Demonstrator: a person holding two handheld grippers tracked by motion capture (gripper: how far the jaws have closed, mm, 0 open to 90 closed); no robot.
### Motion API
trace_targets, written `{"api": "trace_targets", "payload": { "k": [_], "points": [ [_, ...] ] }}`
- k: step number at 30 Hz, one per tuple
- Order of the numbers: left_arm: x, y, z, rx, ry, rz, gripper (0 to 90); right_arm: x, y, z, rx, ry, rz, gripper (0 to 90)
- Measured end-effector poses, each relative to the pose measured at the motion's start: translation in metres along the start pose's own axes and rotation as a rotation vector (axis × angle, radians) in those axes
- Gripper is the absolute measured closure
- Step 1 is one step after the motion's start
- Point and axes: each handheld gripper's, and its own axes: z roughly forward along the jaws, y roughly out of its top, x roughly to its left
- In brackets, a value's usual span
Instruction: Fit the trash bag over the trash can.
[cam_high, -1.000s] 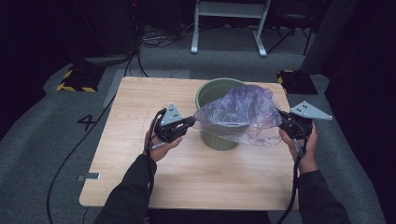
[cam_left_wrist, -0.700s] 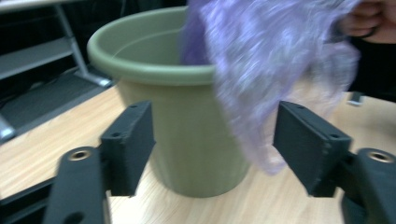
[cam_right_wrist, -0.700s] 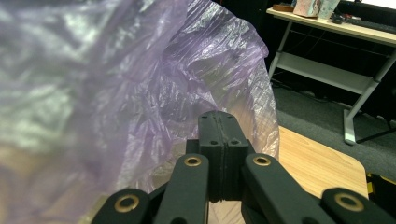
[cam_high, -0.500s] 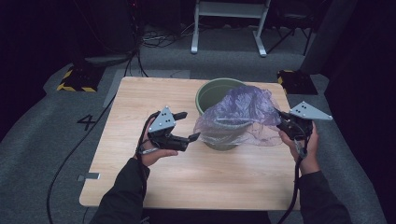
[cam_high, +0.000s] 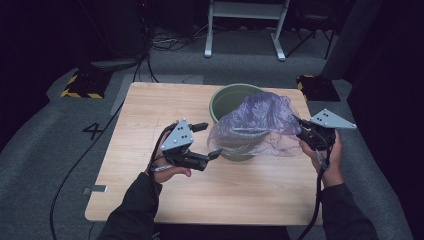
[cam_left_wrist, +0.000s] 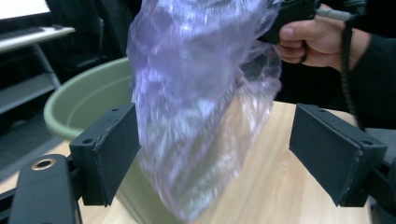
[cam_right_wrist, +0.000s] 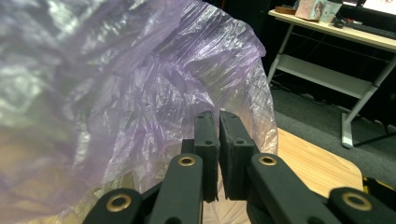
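- Purple plastic bag (cam_high: 255, 125) drapes over green bin (cam_high: 227, 97) on table (cam_high: 150, 100), not yet fitted round rim.
- R gripper (cam_high: 309, 134): jaws nearly shut, pinching bag's right edge, holding it up.
- L gripper (cam_high: 202, 141): jaws have just been opening, now wide, nothing clamped; bag hangs just ahead of pads.
- Left to do, prob.: L regrips bag's edge, stretch mouth over rim.

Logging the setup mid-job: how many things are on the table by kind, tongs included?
Green bucket: 1
Purple plastic bag: 1
Tongs: 2, left tongs open, right tongs shut on the bag
Total: 4
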Motion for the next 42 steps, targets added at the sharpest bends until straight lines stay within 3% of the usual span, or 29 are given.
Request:
{"api": "trace_targets", "payload": {
  "k": [5, 8, 11, 17, 23, 27, 30, 32, 34, 36, 38, 42],
  "points": [
    [0.007, 0.005, 0.02, 0.029, 0.069, -0.003, 19.7, 0.0, 0.0, 0.001, 0.006, -0.005, -0.02, 84.7],
    [0.017, 0.006, 0.027, 0.037, 0.114, -0.035, 37.5, -0.001, -0.001, 0.004, 0.013, -0.001, -0.029, 84.7],
    [0.031, 0.005, 0.03, 0.038, 0.143, -0.048, 61.1, -0.004, -0.001, 0.008, 0.018, 0.008, -0.028, 84.8],
    [0.052, -0.003, 0.035, 0.062, 0.174, -0.092, 87.2, -0.011, -0.002, 0.02, 0.038, 0.018, -0.003, 85.2],
    [0.069, -0.014, 0.041, 0.101, 0.205, -0.159, 89.4, -0.018, -0.007, 0.031, 0.073, 0.003, 0.008, 85.5],
    [0.073, -0.02, 0.045, 0.116, 0.212, -0.168, 89.5, -0.021, -0.011, 0.034, 0.082, 0.002, 0.021, 83.2],
    [0.072, -0.021, 0.045, 0.102, 0.211, -0.178, 89.4, -0.022, -0.013, 0.031, 0.064, -0.003, 0.025, 64.0],
    [0.07, -0.02, 0.044, 0.102, 0.208, -0.17, 89.4, -0.022, -0.014, 0.025, 0.044, 0.02, 0.02, 52.1],
    [0.069, -0.019, 0.043, 0.1, 0.21, -0.166, 89.4, -0.02, -0.015, 0.017, 0.023, 0.053, -0.005, 42.8],
    [0.069, -0.019, 0.042, 0.104, 0.211, -0.165, 89.4, -0.016, -0.018, 0.007, 0.014, 0.063, -0.058, 37.3],
    [0.068, -0.02, 0.041, 0.098, 0.213, -0.172, 89.5, -0.013, -0.022, -0.004, 0.003, 0.062, -0.107, 32.8],
    [0.068, -0.021, 0.041, 0.106, 0.218, -0.172, 89.4, -0.01, -0.03, -0.019, -0.006, 0.066, -0.156, 29.5]
  ]
}}
